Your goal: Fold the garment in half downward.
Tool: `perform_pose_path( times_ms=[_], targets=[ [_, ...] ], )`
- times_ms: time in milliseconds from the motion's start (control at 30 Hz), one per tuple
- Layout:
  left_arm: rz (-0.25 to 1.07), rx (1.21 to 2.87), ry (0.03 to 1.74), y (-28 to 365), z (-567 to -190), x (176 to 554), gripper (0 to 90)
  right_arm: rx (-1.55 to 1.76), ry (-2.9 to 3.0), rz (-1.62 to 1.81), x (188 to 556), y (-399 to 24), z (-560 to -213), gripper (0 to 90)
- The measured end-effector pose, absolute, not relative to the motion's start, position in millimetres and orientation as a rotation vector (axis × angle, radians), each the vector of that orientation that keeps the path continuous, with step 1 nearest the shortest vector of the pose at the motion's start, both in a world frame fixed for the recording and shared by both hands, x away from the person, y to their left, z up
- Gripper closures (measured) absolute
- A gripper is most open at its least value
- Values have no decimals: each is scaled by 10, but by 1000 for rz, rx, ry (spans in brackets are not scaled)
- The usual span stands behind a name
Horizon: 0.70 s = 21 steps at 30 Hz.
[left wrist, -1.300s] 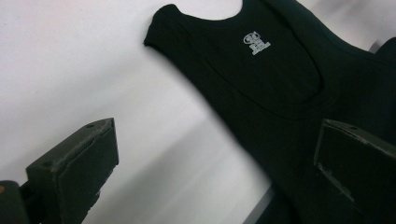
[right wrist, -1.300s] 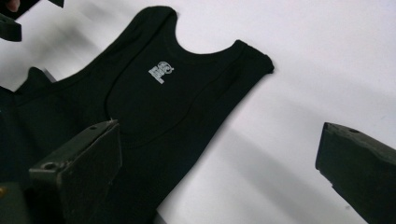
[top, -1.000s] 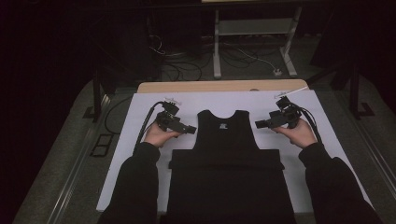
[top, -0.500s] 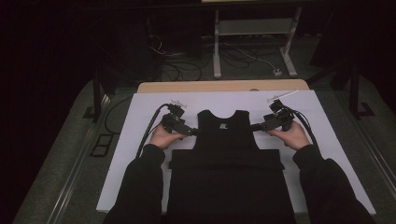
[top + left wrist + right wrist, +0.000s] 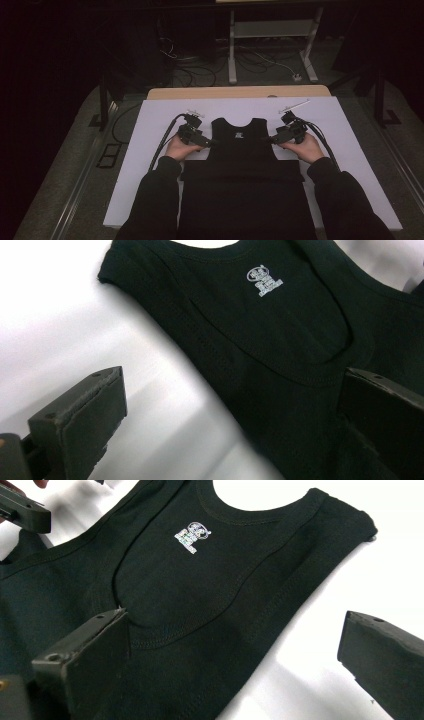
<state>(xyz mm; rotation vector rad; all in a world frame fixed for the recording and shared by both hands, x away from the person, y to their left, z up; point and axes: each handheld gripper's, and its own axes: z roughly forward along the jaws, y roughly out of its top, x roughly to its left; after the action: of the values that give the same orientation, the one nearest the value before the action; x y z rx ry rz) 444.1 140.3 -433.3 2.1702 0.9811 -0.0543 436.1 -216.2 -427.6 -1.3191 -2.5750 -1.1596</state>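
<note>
Here both grippers, left gripper and right gripper, straddle the black tank top edges, jaws wide

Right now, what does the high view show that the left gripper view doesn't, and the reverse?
High view: both hands, the left tongs and right tongs at the black tank top's armholes, the folded lower half, the white table cover. Left gripper view: stitched seams and open jaws straddling the armhole edge. Both: the top, its neck label, white surface.
</note>
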Motion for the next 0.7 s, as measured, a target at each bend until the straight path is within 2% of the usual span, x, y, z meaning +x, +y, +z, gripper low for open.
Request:
perform_pose_path(
  times_ms=[333,467,567,700],
  targets=[
    [-77,2155,1017,1324,-4395,4467,0,-1312,-2573,-1157,4379,-2090,-4362,57],
    [-78,2142,1011,1312,-4397,4476,46,-1321,-2571,-1155,4388,-2076,-4386,97],
    [-63,2140,1020,1292,-4397,4473,128,-1326,-2581,-1148,4388,-2064,-4397,139],
    [-59,2155,1023,1282,-4410,4481,193,-1349,-2597,-1132,4389,-2047,-4412,167]
  ],
)
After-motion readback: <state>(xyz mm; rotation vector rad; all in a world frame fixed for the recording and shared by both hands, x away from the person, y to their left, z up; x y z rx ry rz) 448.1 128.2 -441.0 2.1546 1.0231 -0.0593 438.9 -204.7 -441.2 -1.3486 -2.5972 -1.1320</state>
